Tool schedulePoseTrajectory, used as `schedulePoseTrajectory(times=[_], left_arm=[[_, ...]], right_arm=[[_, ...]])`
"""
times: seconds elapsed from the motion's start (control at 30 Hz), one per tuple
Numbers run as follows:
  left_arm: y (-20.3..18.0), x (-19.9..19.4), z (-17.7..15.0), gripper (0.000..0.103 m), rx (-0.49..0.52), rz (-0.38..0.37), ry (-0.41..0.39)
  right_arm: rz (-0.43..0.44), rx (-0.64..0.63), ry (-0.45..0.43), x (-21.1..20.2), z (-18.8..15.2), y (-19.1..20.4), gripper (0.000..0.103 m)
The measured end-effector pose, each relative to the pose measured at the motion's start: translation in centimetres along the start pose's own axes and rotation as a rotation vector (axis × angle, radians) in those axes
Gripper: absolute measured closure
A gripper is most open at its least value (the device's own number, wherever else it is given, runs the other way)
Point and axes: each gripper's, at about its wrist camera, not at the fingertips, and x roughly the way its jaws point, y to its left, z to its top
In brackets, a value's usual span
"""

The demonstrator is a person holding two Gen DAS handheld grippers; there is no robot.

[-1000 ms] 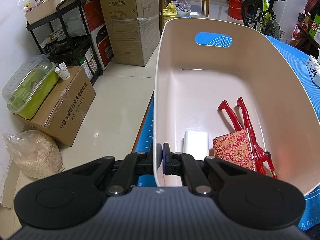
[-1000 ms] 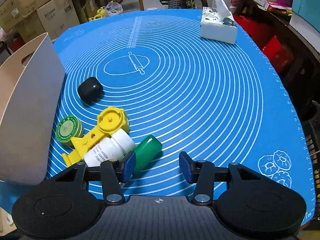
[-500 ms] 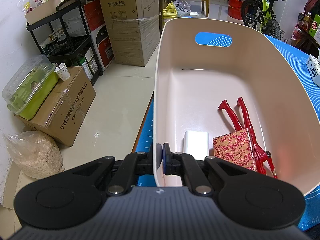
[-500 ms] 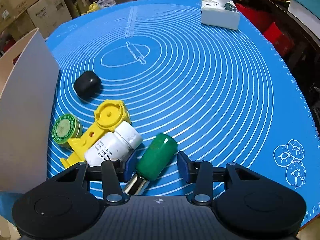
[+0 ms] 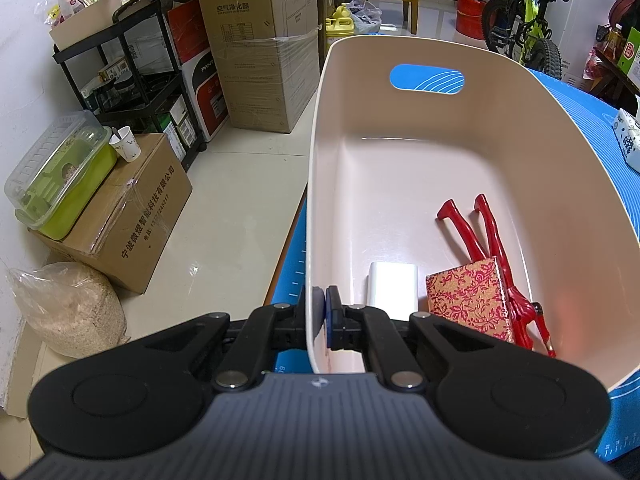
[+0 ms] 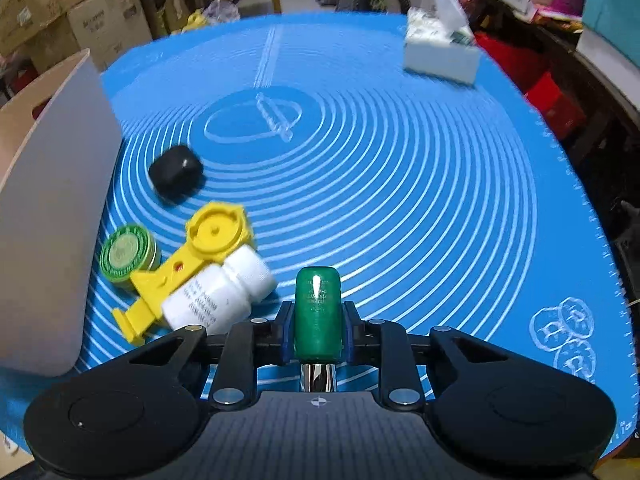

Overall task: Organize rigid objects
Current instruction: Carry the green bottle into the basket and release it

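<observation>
My left gripper [image 5: 322,316] is shut on the near left rim of a cream plastic bin [image 5: 460,152]. Inside lie a white block [image 5: 392,290], a red floral box [image 5: 468,302] and a red figure [image 5: 484,236]. My right gripper [image 6: 317,330] is shut on a green cylinder with a chrome end [image 6: 317,316], held above the blue mat [image 6: 400,200]. To its left on the mat lie a white pill bottle [image 6: 220,292], a yellow plastic part [image 6: 192,264], a green round tin [image 6: 126,254] and a black rounded object [image 6: 176,172]. The bin wall [image 6: 52,208] stands at the left.
A tissue box [image 6: 440,54] sits at the mat's far right. Left of the table, on the floor, are cardboard boxes [image 5: 128,220], a black shelf rack [image 5: 132,88] and a sack [image 5: 68,308]. A bicycle [image 5: 528,16] stands beyond the table.
My right gripper has closed on the green cylinder and lifted it off the mat, turning it to point forward. The left gripper and bin have not moved.
</observation>
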Motion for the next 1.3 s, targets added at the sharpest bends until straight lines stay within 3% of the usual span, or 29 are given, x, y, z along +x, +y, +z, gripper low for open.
schedulePoseTrajectory(times=[0.47,0.73,1.0,1.3], left_arm=[[0.1,-0.1,0.1,0.095,0.0,-0.001,0.002],[0.1,-0.1,0.1,0.096,0.0,-0.002,0.002],[0.1,-0.1,0.1,0.096,0.0,-0.002,0.002],[0.1,-0.1,0.1,0.096,-0.001,-0.003,0.002]], right_arm=[[0.077,-0.11,-0.286,-7.9,3.7,2.7,0.07],[0.187,-0.15,-0.397,-11.0,7.2,6.4,0.07],[0.3,-0.244,-0.418,-10.5,8.3,12.8,0.07],[0.357,-0.366,-0.302,-7.2,6.0,19.5,0.07]])
